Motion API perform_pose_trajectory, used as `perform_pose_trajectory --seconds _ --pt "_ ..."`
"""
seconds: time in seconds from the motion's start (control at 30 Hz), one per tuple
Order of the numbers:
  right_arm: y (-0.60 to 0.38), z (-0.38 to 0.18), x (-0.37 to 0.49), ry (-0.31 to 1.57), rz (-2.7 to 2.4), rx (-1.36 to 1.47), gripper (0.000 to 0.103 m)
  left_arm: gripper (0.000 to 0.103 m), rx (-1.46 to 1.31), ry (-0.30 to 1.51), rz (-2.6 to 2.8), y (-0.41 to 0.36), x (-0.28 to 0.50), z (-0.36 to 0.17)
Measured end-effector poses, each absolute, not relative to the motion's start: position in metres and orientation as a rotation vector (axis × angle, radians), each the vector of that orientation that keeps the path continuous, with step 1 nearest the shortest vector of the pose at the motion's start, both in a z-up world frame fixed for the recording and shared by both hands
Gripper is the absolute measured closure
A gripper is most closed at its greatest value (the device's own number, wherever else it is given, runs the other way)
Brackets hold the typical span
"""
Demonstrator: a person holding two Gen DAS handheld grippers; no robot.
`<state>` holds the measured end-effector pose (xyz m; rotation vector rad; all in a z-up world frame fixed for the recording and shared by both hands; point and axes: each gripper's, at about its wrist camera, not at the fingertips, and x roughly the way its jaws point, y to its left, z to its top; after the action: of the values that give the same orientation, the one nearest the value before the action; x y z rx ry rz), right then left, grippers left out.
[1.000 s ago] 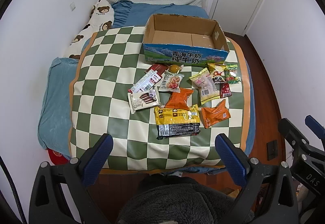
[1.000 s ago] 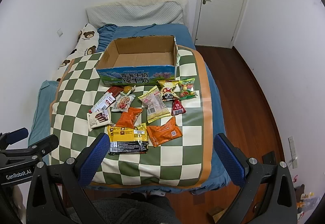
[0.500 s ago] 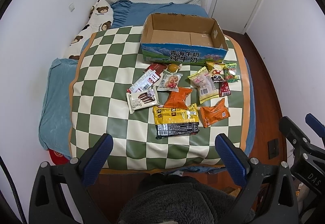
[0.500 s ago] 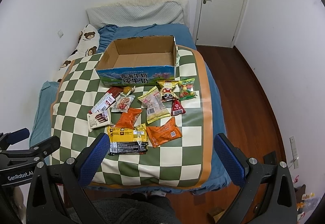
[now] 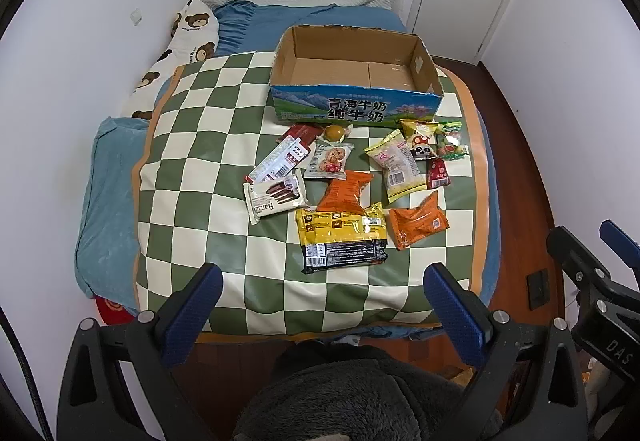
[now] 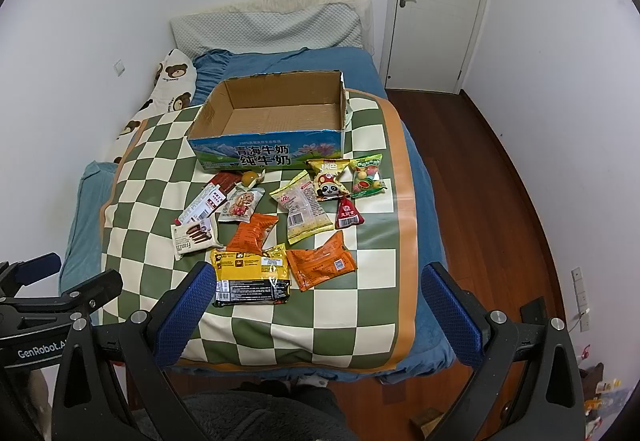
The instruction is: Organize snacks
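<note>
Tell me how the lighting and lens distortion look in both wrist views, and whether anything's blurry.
Left wrist view: even indoor light, soft shadows, strong fisheye bending the walls, dark corners; milk carton box print sharp. Right wrist view: same bend, a glare patch on the yellow-and-black snack pack, door curved; nothing noticeably blurred.

Cardboard box (image 5: 356, 81), open top, empty, blue printed front with Chinese text, sits upright at far side of checkered mat. Snacks lie flat in a loose cluster just near of it, none inside. Nearest: yellow-black packet (image 5: 342, 237), orange packet (image 5: 416, 221) touching its right edge. Second orange packet (image 5: 345, 192) overlaps the yellow-black one's far edge. Left: white Franzzi wafer pack (image 5: 276, 197), red-white bar (image 5: 279, 159) beyond it. Middle: clear cookie pack (image 5: 330, 161), small round yellow sweet (image 5: 335, 131). Right: pale yellow packet (image 5: 396, 167), panda packet (image 5: 420, 140), green candy bag (image 5: 451, 141), small red packet (image 5: 437, 173).
</note>
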<state>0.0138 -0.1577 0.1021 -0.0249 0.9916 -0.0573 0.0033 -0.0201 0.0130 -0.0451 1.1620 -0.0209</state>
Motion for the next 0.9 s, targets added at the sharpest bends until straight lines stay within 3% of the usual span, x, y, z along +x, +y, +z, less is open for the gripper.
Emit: perform_pose_trajectory --seconds 0.5,0.73,0.9 --pt "-0.163 0.087 0.022 1.019 -0.054 0.019 0.000 0.000 -0.012 1.165 -0.048 -0.022 0.015 -0.010" --pt "-0.197 -0.021 0.061 1.205 -0.044 0.289 0.000 0.000 0.384 1.107 -0.103 -0.043 0.055 -0.080" --pt "-0.221 -0.109 0.073 1.317 -0.101 0.419 0.000 0.000 0.680 1.156 -0.271 -0.069 0.083 -0.167"
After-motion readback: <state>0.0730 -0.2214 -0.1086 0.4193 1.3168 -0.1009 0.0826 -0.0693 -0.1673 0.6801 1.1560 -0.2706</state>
